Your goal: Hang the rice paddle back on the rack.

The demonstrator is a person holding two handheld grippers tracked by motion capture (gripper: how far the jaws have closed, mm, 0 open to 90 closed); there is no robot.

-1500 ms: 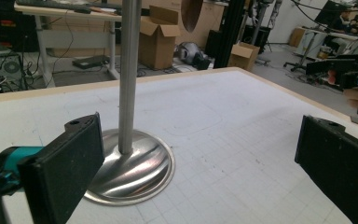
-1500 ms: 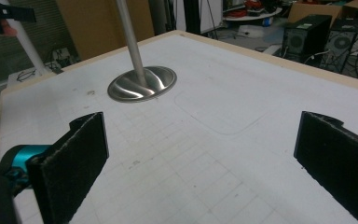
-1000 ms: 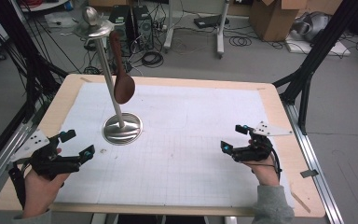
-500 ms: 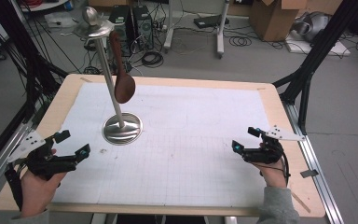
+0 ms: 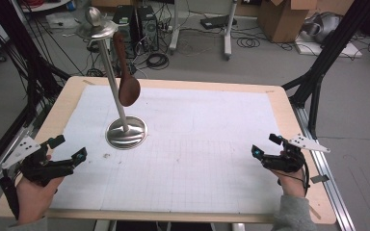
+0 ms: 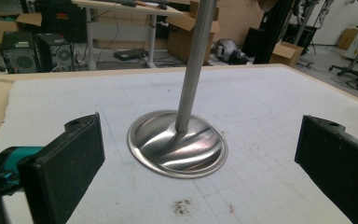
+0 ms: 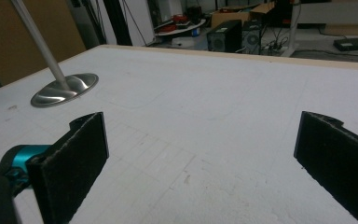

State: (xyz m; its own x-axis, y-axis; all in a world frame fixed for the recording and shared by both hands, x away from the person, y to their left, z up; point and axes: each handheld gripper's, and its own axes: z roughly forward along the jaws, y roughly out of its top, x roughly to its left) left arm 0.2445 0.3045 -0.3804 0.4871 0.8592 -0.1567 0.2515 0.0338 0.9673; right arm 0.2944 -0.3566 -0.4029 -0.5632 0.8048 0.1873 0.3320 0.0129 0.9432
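Observation:
A shiny metal stand (image 5: 125,132) with a round base and a tall pole rises from the white gridded mat (image 5: 197,125). A dark brown wooden spoon (image 5: 127,85) hangs from the stand's top disc, bowl down. My left gripper (image 5: 68,149) rests open near the table's front left corner, and its view looks at the stand base (image 6: 177,143) between the wide-apart jaws. My right gripper (image 5: 265,146) is open near the front right edge, with nothing between its pads (image 7: 70,163); the stand (image 7: 65,89) shows far off to its left.
The wooden table edge (image 5: 72,91) frames the mat. A small dark smudge (image 6: 182,205) marks the mat in front of the stand base. Black frame posts (image 5: 318,62) stand at the table's right, and computers, cables and cardboard boxes lie on the floor beyond.
Both hands have drawn back toward the table's front corners, the left one leftward and the right one rightward. The stand and spoon have stayed put.

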